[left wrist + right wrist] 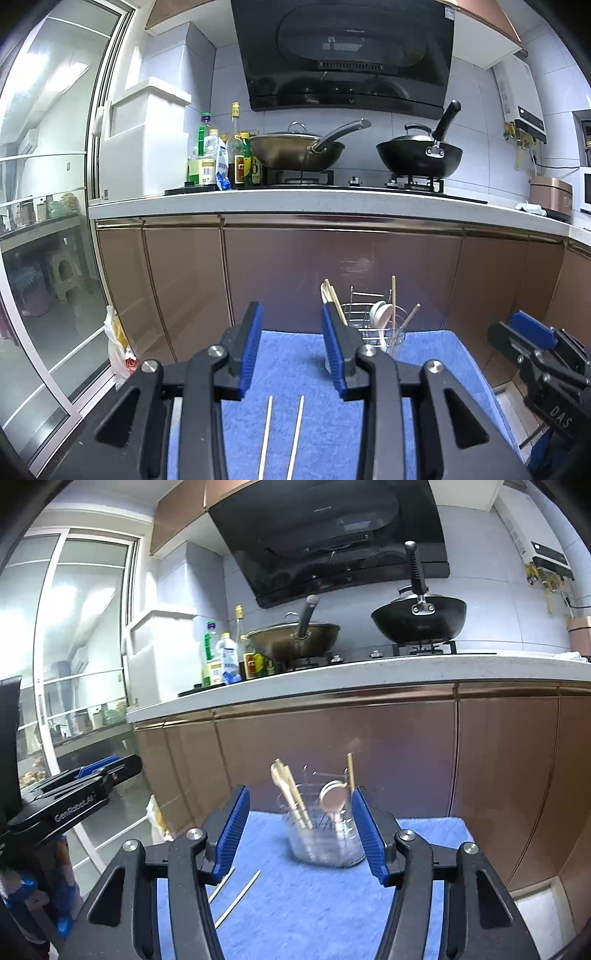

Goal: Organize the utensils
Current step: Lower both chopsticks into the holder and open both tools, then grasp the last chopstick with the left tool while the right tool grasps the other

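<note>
left hand-held gripper (pixel 291 350) released, poised over two loose chopsticks (pixel 282 435) on blue towel (pixel 436 365) | right hand-held gripper (pixel 299 830) released (nothing held), aimed at glass holder (pixel 325 843) where utensils are collected upright

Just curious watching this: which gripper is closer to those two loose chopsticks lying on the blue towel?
Left. The left gripper hangs open right above the chopsticks. The right gripper is off to their right, facing the glass jar.

Bare towel (pixel 317 904) before glass jar (pixel 325 845)
</note>
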The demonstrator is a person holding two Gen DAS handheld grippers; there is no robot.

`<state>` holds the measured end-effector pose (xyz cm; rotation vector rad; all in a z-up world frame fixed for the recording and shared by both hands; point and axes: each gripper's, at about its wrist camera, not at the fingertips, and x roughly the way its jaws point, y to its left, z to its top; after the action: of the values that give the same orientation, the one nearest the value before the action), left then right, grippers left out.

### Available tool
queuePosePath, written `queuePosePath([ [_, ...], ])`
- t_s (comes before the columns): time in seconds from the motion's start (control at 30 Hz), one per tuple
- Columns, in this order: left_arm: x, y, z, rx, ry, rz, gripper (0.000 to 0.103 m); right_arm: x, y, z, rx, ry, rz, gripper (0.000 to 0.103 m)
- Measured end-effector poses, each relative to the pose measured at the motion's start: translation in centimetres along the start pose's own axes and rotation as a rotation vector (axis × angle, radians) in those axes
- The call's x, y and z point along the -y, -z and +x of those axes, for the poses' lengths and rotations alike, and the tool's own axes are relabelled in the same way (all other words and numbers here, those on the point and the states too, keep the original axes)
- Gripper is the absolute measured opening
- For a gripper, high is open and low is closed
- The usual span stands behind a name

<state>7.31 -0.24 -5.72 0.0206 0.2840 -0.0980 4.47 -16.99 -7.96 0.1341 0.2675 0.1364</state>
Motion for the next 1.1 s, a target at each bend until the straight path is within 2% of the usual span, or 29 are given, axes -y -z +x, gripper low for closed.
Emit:
queuePosePath([
  [0.2,-0.9,0.2,-1.1,-0.026,0.008,0.014,0.032,-1.1,0.6,-1.2,-0.046,-0.025,-0.004,0.057],
  [0.37,-3.3,1.3,-0.2,-0.134,0.028,0.006,0.032,-1.4,1.3,-0.9,-0.132,-0.031,-0.006,0.055],
  [0.53,-5.6,2.8,0.6,-0.206,0.018,-0.018,0.032,-0.7,2.2,-0.8,-0.169,-0.026,0.008,0.053],
  [0.73,-8.1,4.5,1.5,-0.228,0.026,-0.057,0.032,-0.3,2.8,0.1,-0.203,-0.011,0.019,0.051],
  [0.93,-10.2,6.2,2.6,-0.245,0.071,-0.089,0.032,-1.8,3.8,1.8,-0.262,0.054,-0.029,0.051],
  [1.1,-11.1,6.9,3.8,-0.284,0.102,-0.066,0.032,-3.3,4.9,3.4,-0.322,0.076,-0.057,0.049],
])
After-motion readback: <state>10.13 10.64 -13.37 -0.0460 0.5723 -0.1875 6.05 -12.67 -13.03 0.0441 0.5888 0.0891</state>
